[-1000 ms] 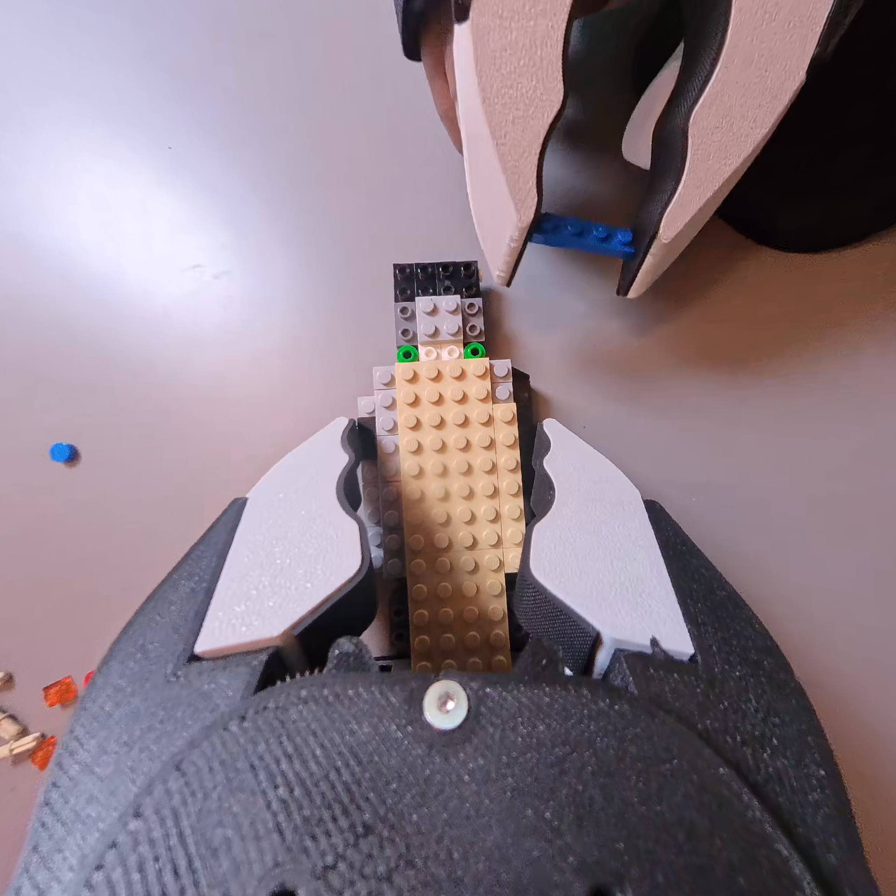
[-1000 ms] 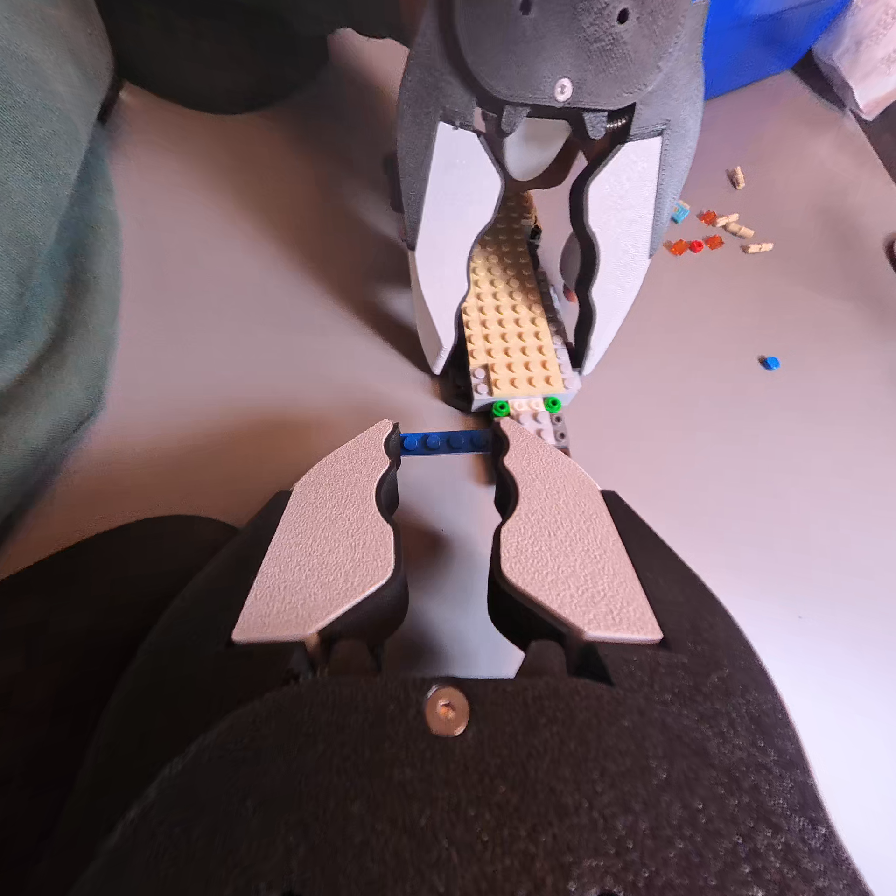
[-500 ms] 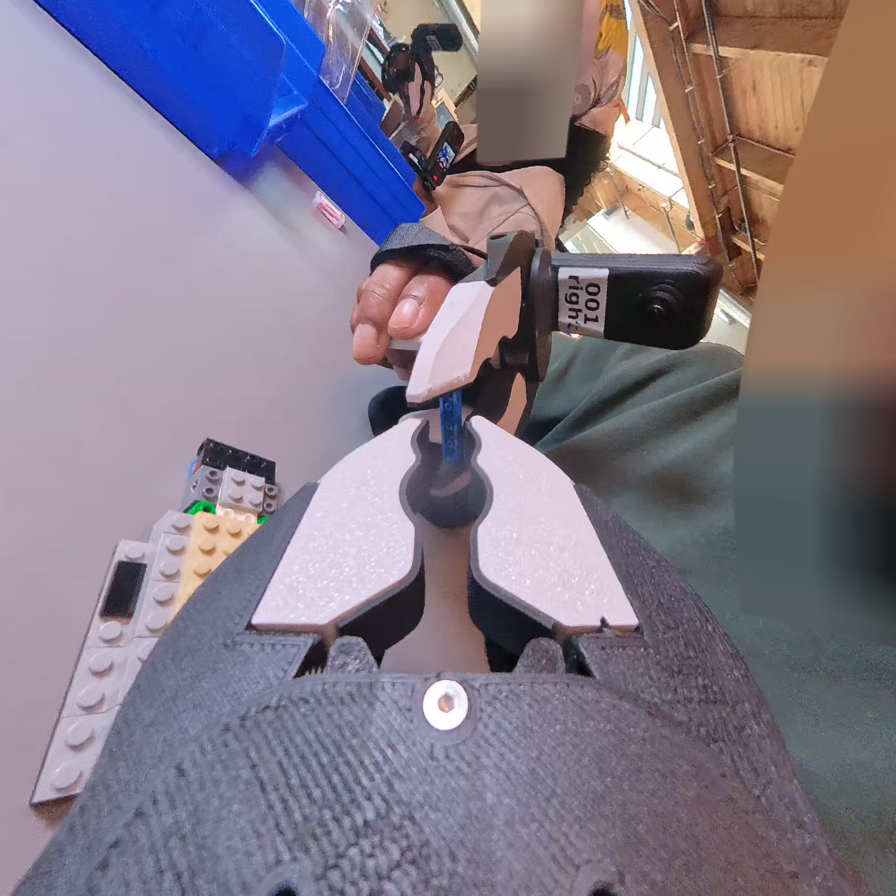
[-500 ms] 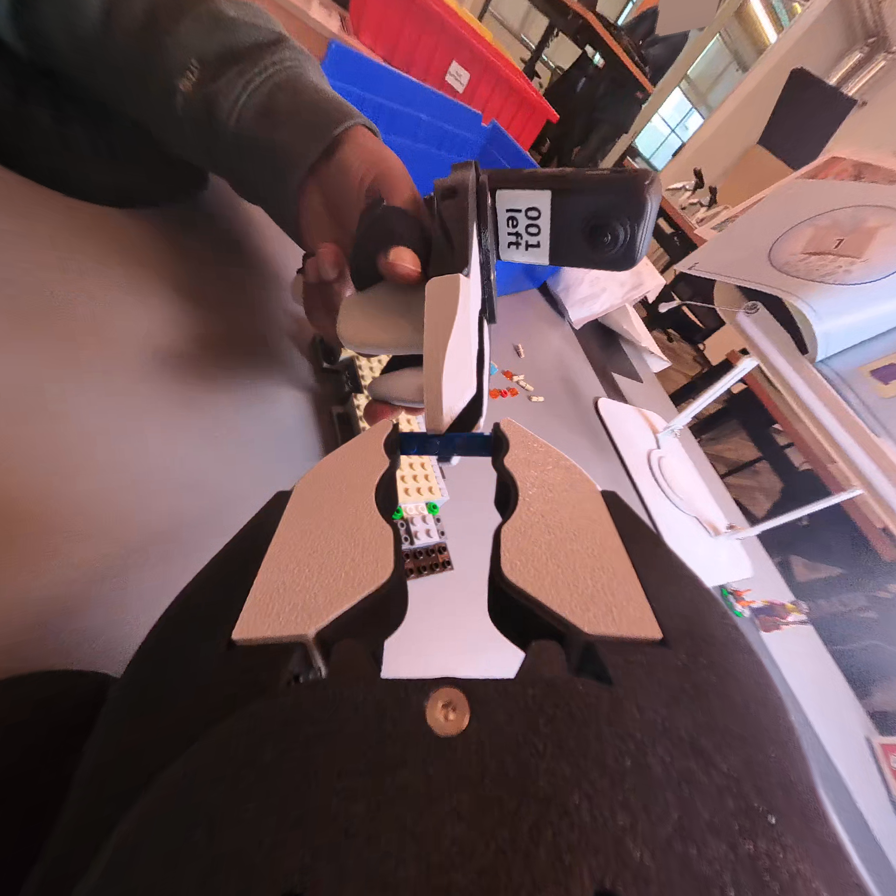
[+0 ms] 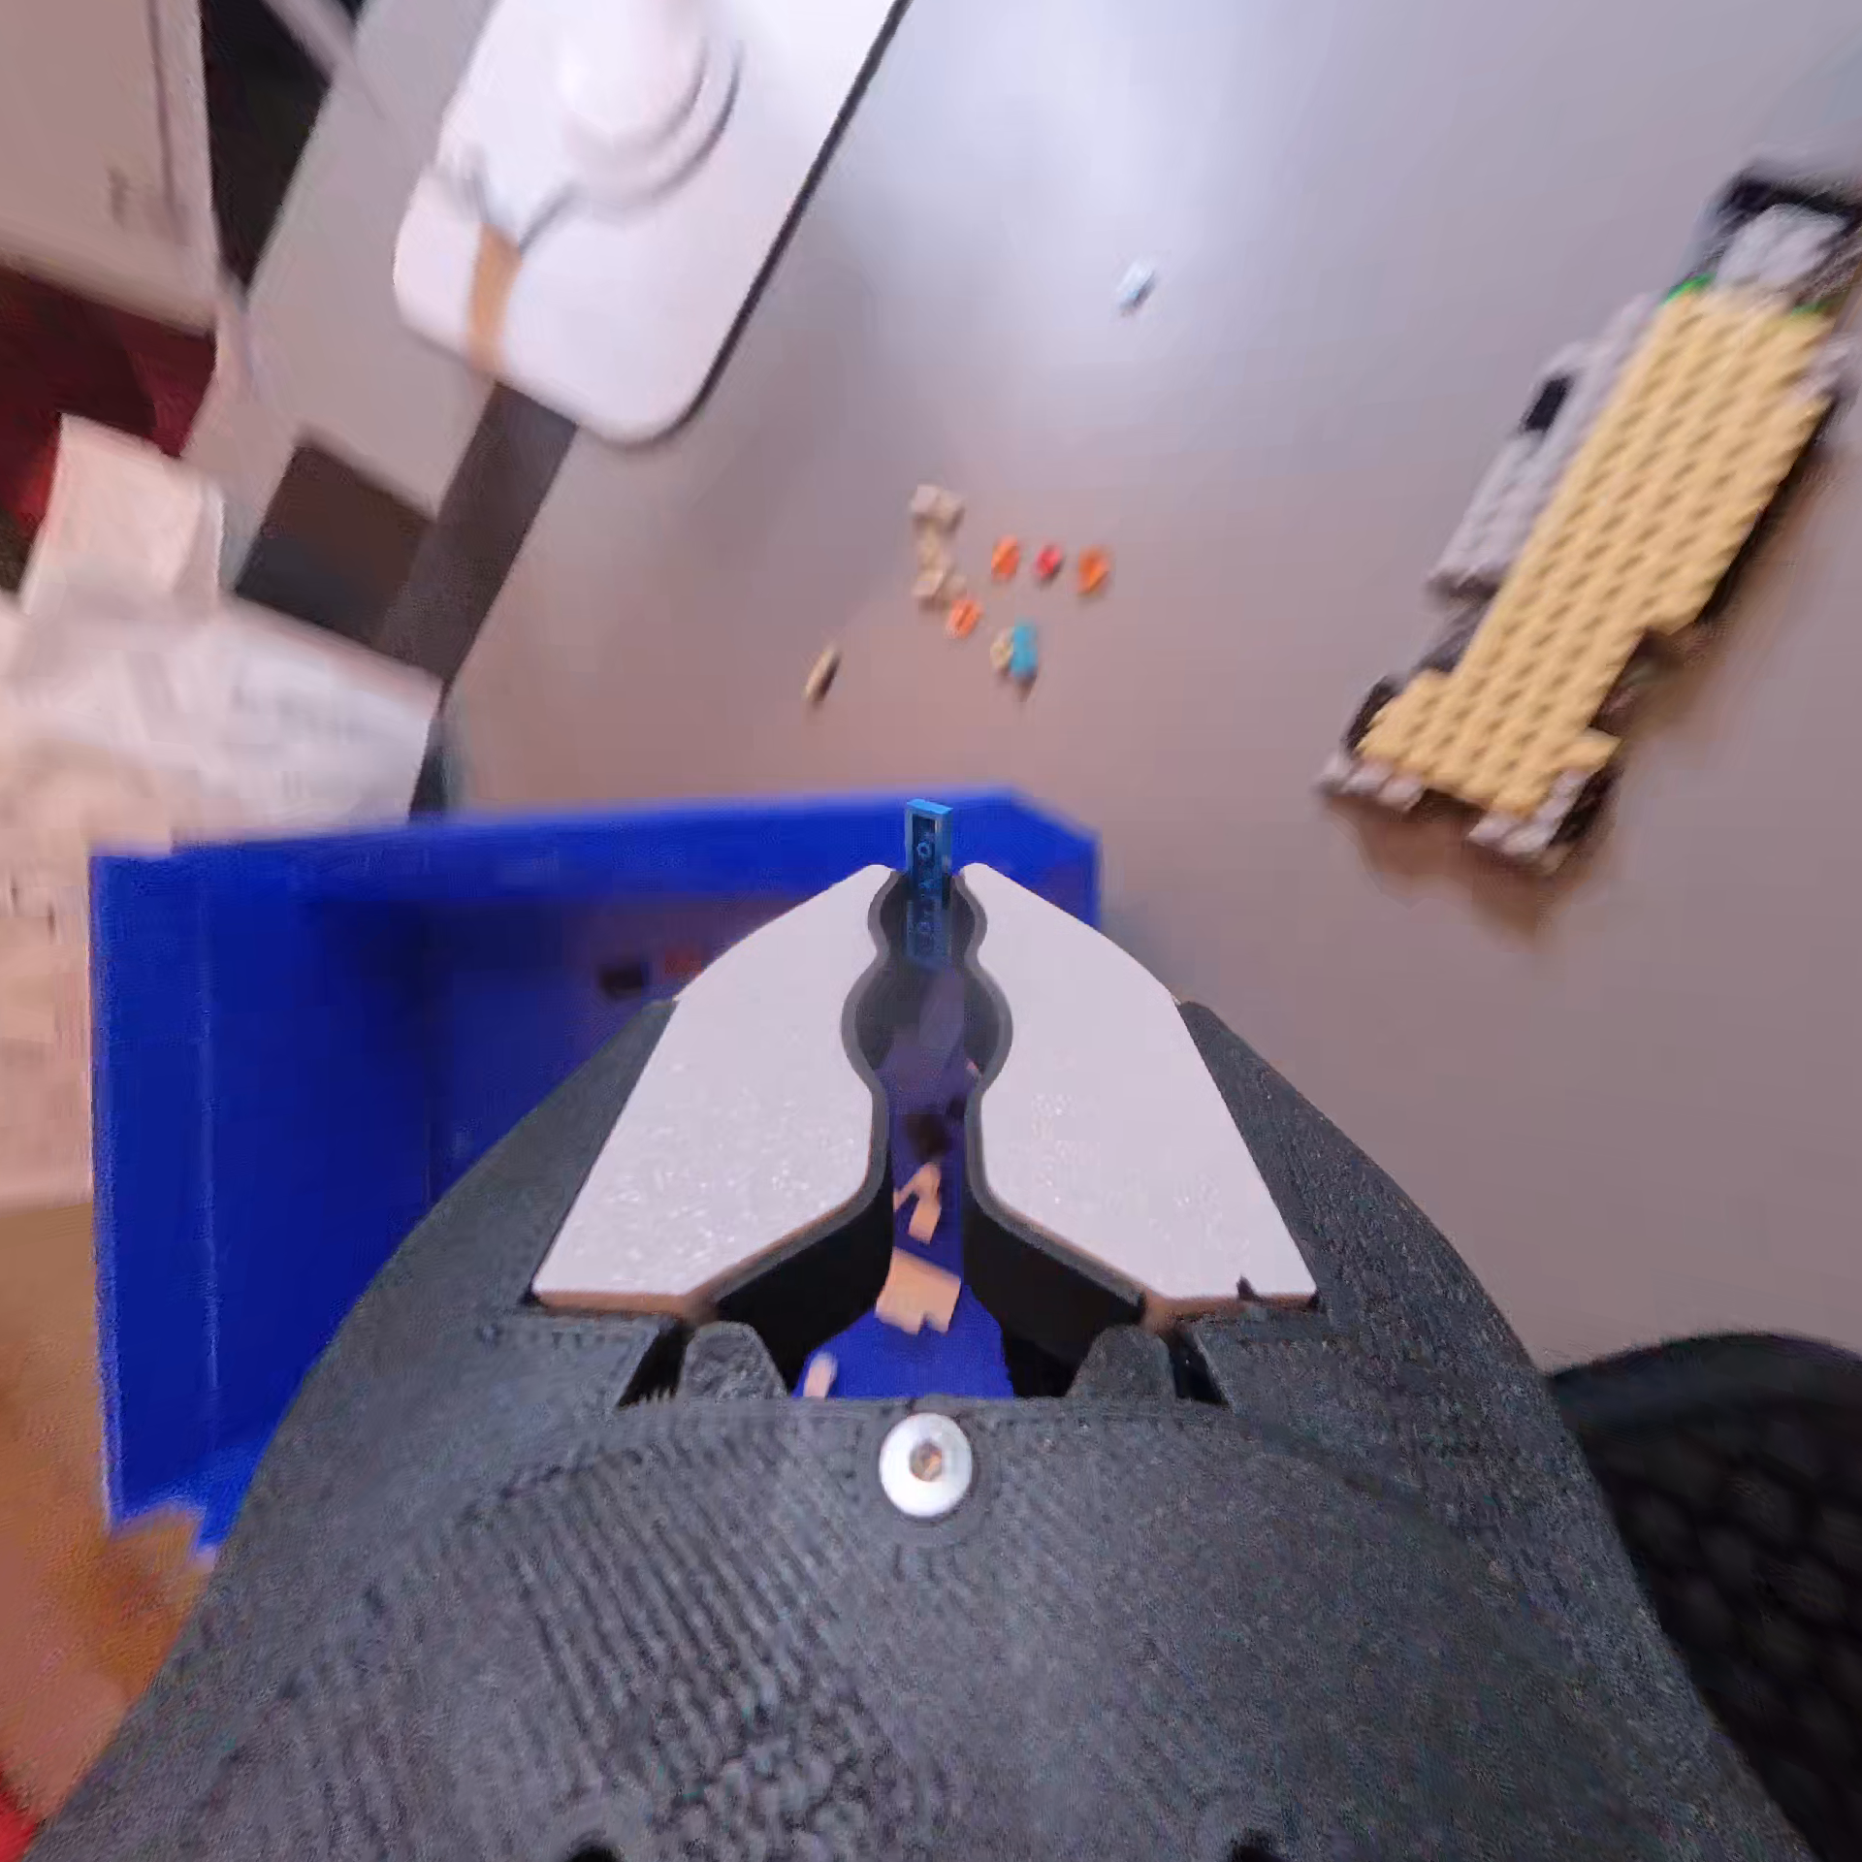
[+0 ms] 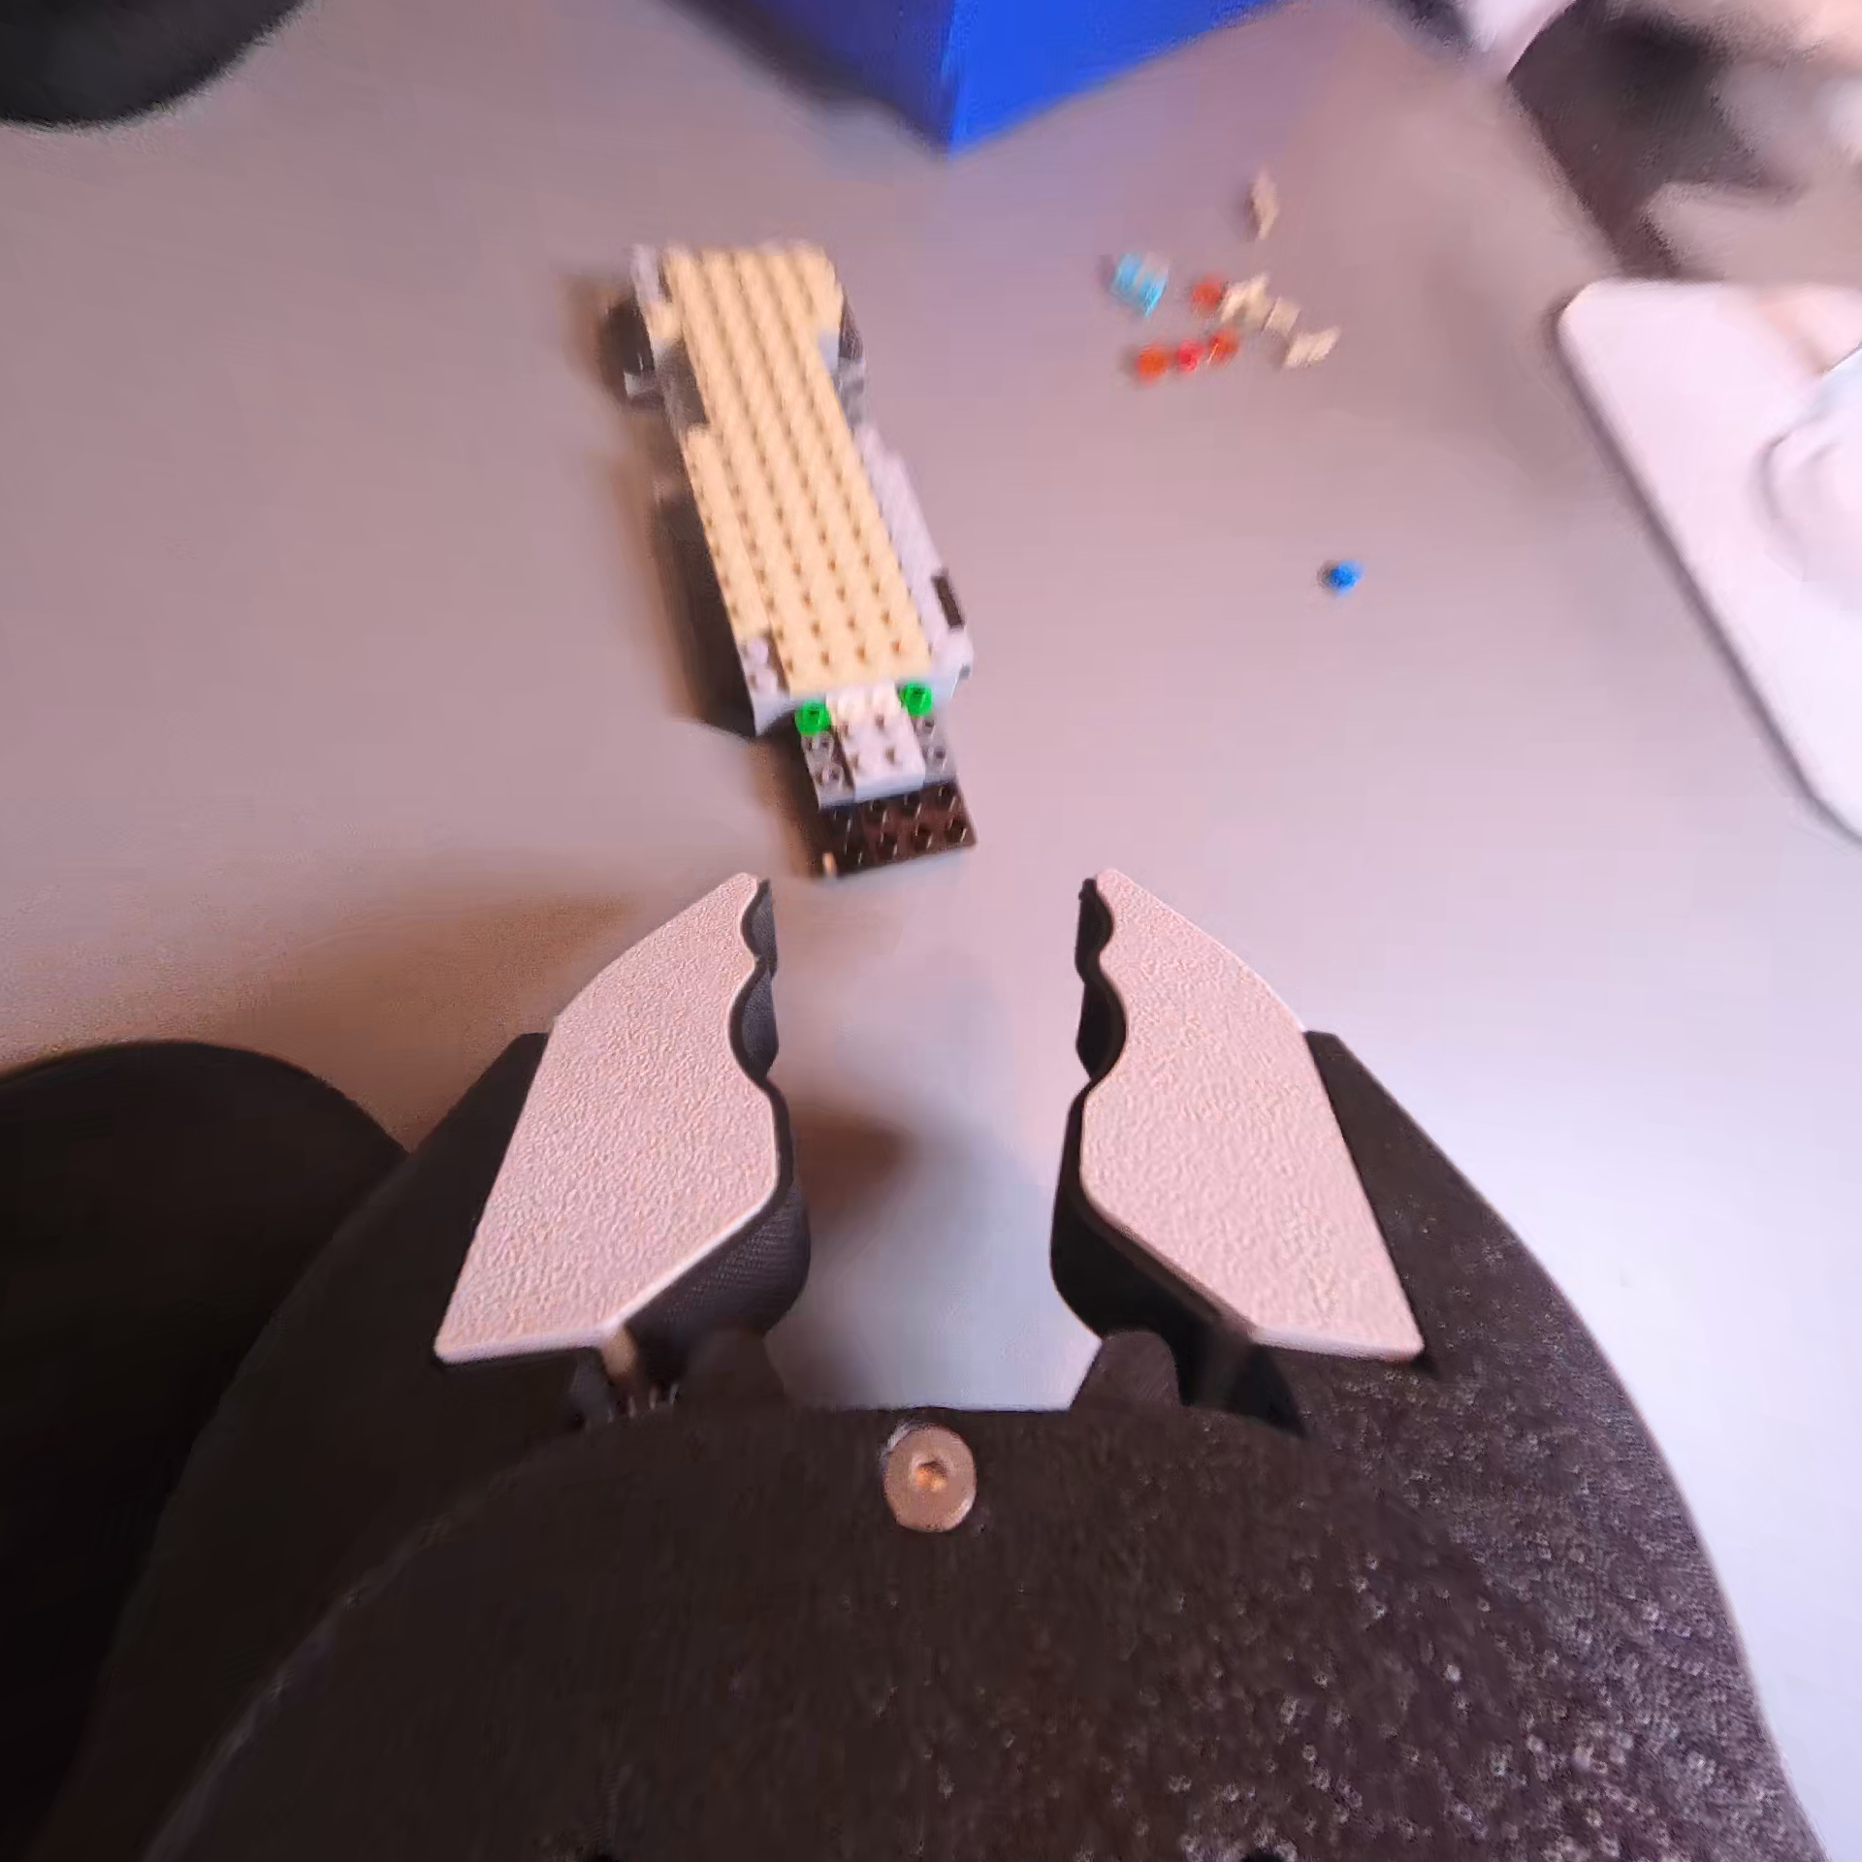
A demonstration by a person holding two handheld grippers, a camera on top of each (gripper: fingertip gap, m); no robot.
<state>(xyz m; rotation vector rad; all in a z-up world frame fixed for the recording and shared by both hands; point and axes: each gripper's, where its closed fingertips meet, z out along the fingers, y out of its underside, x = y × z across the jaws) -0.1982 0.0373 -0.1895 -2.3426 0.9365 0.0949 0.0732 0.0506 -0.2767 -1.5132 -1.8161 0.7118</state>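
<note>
**A:** so where's it at? The left gripper (image 5: 929, 879) is pinched nearly closed on a thin blue plate (image 5: 927, 869), pads pressing both its sides, low centre of frame over the blue bin (image 5: 403, 856).

**B:** yeah, and the right gripper (image 6: 927, 907) is spread wide with nothing in it, just short of the tan brick model (image 6: 796, 504) lying flat on the tabletop (image 6: 302, 605). Loose small pieces (image 6: 1209, 322) sit upper right, untouched.

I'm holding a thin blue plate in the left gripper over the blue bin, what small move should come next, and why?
Probably slow and steady the left gripper: the picture is motion-blurred, and the blue plate, pinched on edge at the very fingertips, juts out over the blue bin.
</note>
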